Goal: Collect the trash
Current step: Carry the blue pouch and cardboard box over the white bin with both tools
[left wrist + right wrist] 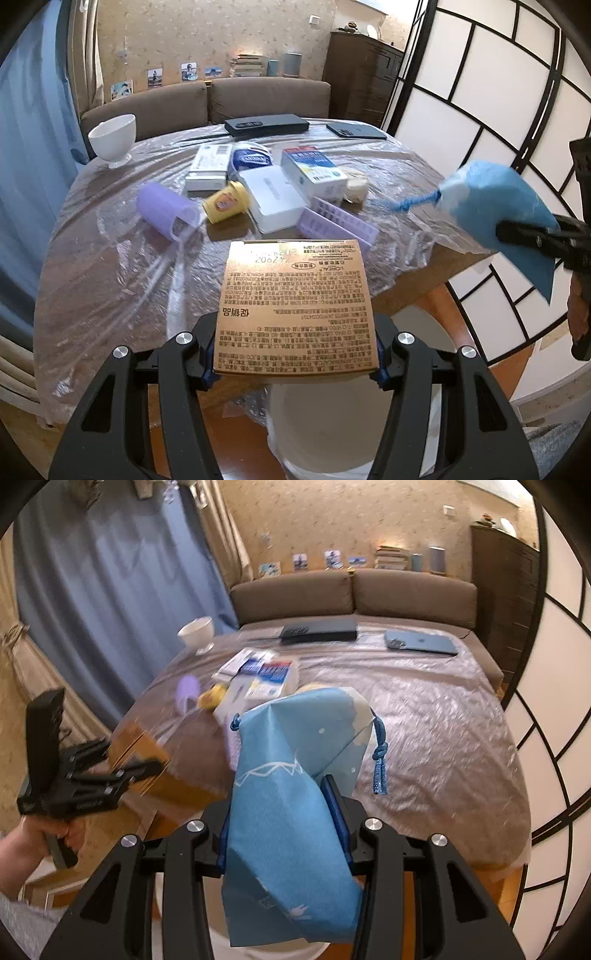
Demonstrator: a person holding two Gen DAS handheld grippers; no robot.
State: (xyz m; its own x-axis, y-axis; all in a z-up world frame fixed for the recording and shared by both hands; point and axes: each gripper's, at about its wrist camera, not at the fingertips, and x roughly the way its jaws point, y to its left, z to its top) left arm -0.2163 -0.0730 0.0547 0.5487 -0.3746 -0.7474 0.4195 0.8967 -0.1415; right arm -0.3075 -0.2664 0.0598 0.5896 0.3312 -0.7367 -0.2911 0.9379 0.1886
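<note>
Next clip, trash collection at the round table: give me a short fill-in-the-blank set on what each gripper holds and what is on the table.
1. The left gripper is shut on a ____-coloured box printed with small text.
2. The right gripper is shut on a blue drawstring ____.
3. The purple cup on the table lies on its ____.
4. The footed bowl near the table's far edge is ____ in colour.

Missing words: gold; bag; side; white

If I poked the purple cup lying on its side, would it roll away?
Probably. The purple cup lies on its side, and its round wall should roll easily. The crinkled plastic sheet might slow it. It looks empty, so likely light.
</note>
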